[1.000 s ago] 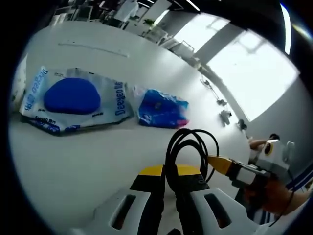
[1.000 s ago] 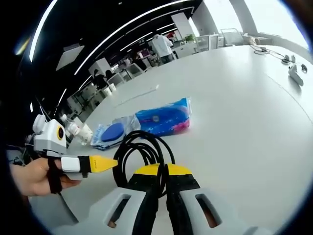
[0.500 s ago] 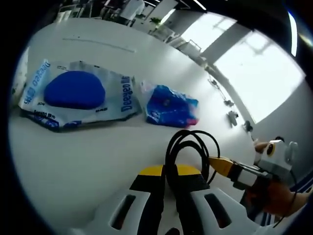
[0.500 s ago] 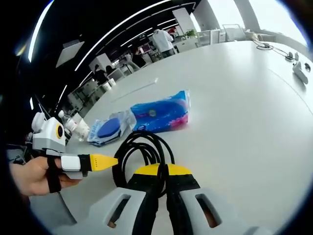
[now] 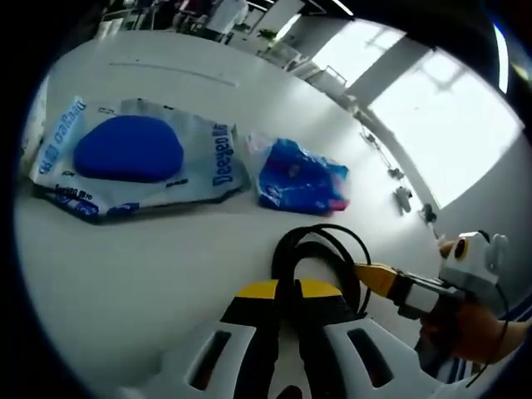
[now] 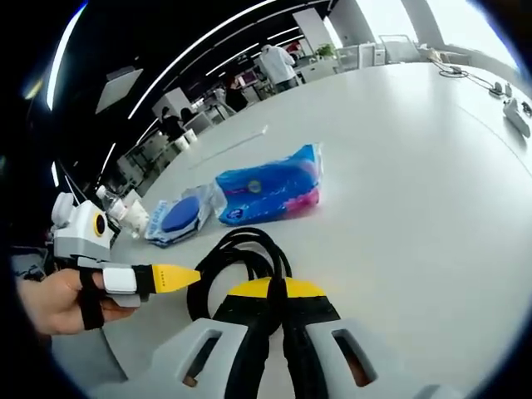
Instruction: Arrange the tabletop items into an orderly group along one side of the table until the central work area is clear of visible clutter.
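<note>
Cable (image 5: pixel 320 249) loops, black, sit pinched in the closed jaws of both the left gripper (image 5: pixel 283 293) and right gripper (image 6: pixel 270 291); its lower part hides behind them. Beyond, on the white desk (image 6: pixel 416 166), lie a wipes pack (image 5: pixel 133 158) and blue tissue pack (image 5: pixel 299 176), lettering blurry.

- Bright daylight from blown-out windows (image 5: pixel 432 125) at two o'clock in left gripper view.
- Ceiling strip lights (image 6: pixel 208 37) overhead; surface (image 6: pixel 416 183) evenly lit, faint shadows.
- Fisheye bending and softness toward edges.

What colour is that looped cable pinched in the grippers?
Black. The looped cable shows best in the right gripper view, against the white table.
</note>
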`<state>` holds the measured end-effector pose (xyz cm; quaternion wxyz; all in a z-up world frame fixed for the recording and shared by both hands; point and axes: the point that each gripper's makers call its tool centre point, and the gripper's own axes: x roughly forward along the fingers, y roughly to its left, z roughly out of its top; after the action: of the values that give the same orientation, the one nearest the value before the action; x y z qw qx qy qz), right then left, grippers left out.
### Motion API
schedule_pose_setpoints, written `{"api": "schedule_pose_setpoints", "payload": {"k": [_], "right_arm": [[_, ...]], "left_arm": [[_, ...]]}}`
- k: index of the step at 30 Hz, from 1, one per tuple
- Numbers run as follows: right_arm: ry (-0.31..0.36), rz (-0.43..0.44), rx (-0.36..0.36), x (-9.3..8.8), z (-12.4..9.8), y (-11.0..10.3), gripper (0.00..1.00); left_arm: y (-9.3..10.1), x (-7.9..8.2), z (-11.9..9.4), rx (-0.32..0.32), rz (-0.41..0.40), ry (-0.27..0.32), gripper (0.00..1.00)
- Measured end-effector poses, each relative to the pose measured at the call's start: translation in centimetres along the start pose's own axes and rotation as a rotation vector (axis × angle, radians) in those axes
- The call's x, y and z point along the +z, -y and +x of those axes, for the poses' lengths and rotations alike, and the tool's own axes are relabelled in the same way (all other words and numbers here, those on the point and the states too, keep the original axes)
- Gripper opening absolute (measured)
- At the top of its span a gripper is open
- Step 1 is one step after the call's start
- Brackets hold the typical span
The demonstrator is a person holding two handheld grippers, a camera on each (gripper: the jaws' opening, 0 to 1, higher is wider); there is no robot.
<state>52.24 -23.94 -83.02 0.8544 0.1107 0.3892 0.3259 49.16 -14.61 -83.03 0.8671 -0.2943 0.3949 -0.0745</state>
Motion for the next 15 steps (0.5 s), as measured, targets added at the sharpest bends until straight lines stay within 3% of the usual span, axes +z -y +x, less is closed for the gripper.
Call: {"api": "schedule_pose_setpoints", "payload": {"k": [15], "right_arm": [[-0.002, -0.013, 0.002, -0.04, 0.23, 0.15, 0.0]], "left_arm": [[-0.14, -0.02, -0.07, -0.001, -0.005, 0.014, 0.03]]}}
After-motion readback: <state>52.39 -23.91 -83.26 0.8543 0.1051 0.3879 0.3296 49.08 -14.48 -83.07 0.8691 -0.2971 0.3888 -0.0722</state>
